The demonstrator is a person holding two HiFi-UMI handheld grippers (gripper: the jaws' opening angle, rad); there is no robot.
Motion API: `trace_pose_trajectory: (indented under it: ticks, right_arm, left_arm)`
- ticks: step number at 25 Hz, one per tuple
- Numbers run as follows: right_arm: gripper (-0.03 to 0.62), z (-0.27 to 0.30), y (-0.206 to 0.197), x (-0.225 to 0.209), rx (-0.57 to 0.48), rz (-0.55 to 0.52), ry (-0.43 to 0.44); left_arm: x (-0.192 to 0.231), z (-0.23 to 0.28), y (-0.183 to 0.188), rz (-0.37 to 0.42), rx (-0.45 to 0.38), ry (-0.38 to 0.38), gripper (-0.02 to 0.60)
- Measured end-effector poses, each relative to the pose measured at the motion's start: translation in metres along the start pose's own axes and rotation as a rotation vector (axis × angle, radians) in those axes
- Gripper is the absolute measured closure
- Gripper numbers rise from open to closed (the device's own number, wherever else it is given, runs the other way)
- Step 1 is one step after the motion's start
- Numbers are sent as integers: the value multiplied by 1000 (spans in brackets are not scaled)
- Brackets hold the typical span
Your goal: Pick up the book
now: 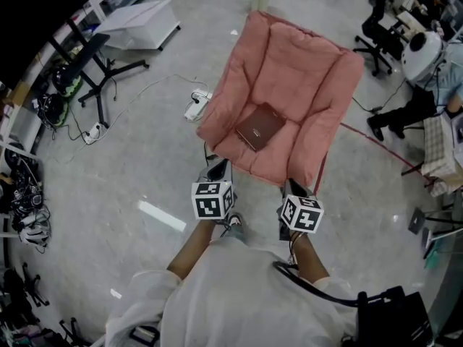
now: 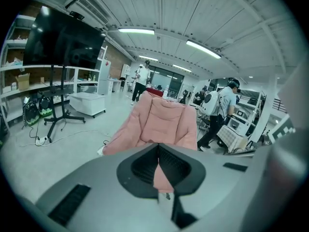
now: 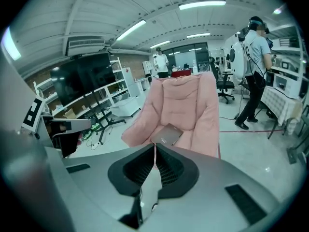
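Note:
A brown book (image 1: 260, 126) lies flat on the seat of a pink padded chair (image 1: 304, 71). The right gripper view shows the book (image 3: 166, 135) just past the jaw tips, on the pink chair (image 3: 186, 105). My left gripper (image 1: 216, 169) hangs at the chair's near left edge, jaws shut with nothing between them. My right gripper (image 1: 295, 187) is at the near right edge, also shut and empty. In the left gripper view, my left gripper (image 2: 158, 145) points at the chair (image 2: 161, 122), and the book is hidden there.
A white power strip (image 1: 195, 105) with cables lies on the floor left of the chair. A black stand (image 1: 94, 67) and a white cabinet (image 1: 137, 22) are at far left. A person (image 1: 434, 78) and office chairs (image 1: 376, 27) are at right.

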State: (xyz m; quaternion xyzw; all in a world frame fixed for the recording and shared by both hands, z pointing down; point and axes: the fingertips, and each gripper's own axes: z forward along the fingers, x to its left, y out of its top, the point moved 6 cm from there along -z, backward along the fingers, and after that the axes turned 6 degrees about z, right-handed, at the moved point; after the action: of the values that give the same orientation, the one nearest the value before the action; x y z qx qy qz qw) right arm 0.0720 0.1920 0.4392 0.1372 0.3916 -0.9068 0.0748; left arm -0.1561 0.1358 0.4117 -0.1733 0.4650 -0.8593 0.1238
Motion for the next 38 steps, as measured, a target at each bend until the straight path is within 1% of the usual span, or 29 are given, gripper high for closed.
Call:
trace_pose_trajectory:
  ticks: [4,8,13,17,23,30,33,38]
  right_arm:
    - [562,19,9,3,23,11,-12]
    - [562,32,11,4,31,10,-27]
    - [562,41,13,1,51,36,-35]
    - [562,52,12,-3,66,44,-44]
    - [560,75,19,-11,84,33,-45]
    - [560,115,47,-28,113,21,-42]
    - [560,137,55,-34,146,20,-35]
    - [562,172,66,-37,221,-27,-25]
  left_arm:
    - [11,19,7,5,12,-25,572]
    - [15,35,3,8,42,-49,571]
    - [9,48,5,21,67,-77,571]
    - [6,55,9,43,70,-89,571]
    - [17,71,11,30,80,-55,571]
    - [27,110,25,23,115,-18,571]
    - [31,133,30,20,134,-15,571]
    - [38,169,34,15,178,-13,571]
